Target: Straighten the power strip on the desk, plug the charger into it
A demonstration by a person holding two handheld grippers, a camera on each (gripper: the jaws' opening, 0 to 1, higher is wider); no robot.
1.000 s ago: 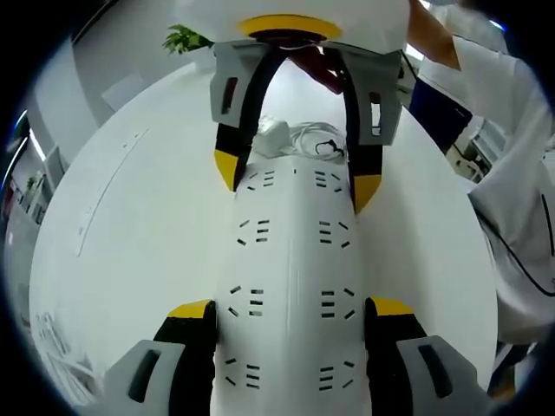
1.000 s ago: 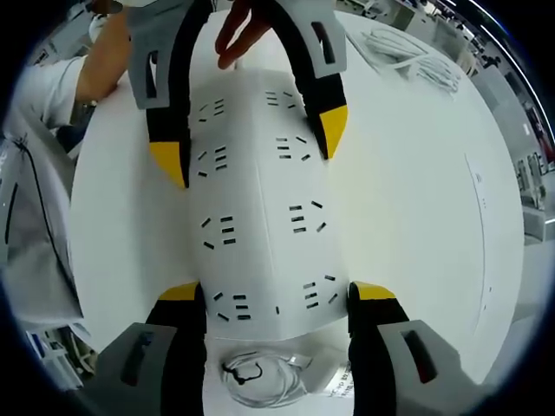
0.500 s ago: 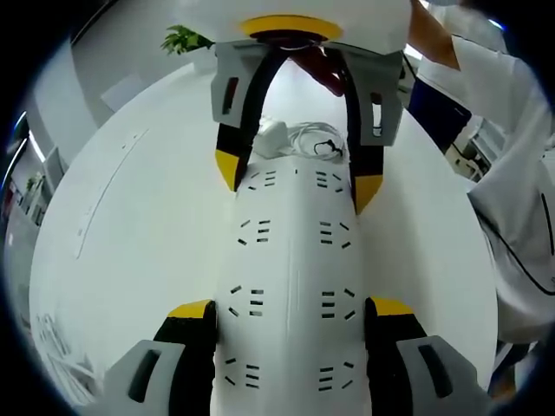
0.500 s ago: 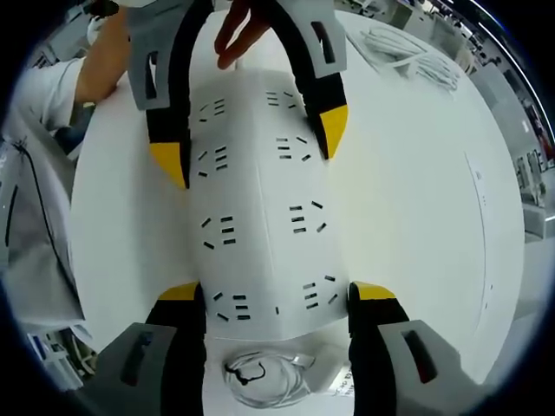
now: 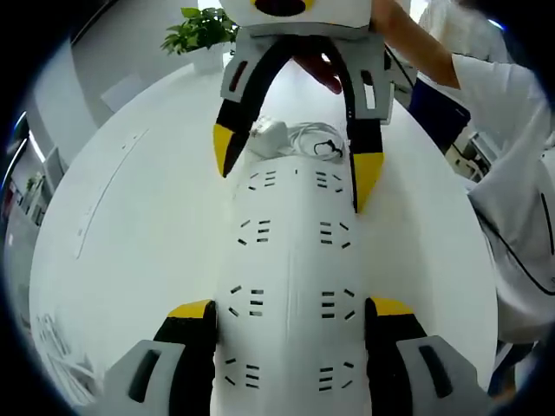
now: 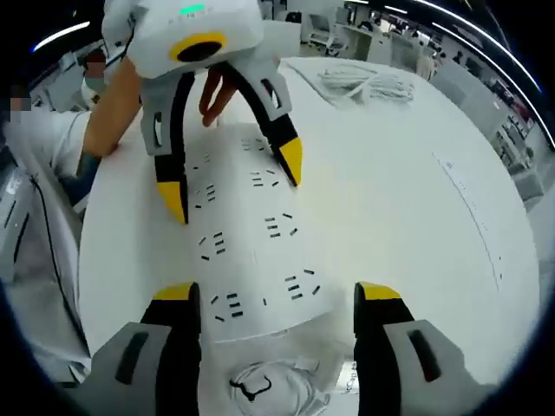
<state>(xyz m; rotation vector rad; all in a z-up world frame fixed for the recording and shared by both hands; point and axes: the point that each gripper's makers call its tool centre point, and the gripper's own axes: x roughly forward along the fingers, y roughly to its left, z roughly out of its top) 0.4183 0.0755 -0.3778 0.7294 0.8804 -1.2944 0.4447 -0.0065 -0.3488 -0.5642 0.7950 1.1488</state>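
Observation:
A long white power strip (image 5: pixel 290 260) lies on the white desk (image 5: pixel 139 225), running straight away between my left gripper's (image 5: pixel 290 308) jaws, which press against its two long sides. At the strip's far end my right gripper (image 5: pixel 295 160) stands open, its yellow tips straddling that end. Just behind it rest the white charger (image 5: pixel 270 132) and its coiled cable (image 5: pixel 319 140). In the right gripper view the power strip (image 6: pixel 251 251) runs from my right gripper (image 6: pixel 276 292) up to the left gripper (image 6: pixel 231 178). A small gap shows beside each right jaw. The coiled cable (image 6: pixel 264 390) sits at the bottom edge.
A person's hand (image 6: pixel 217 91) and arm hold the left gripper, and a white sleeve (image 5: pixel 512 217) fills the right side. A potted plant (image 5: pixel 204 26) stands at the desk's far edge. A bundle of white cables (image 6: pixel 373 82) lies farther off on the desk (image 6: pixel 416 225).
My right gripper has lifted and drawn back from the strip's end, and its view has tilted upward. The left gripper and the strip have stayed put.

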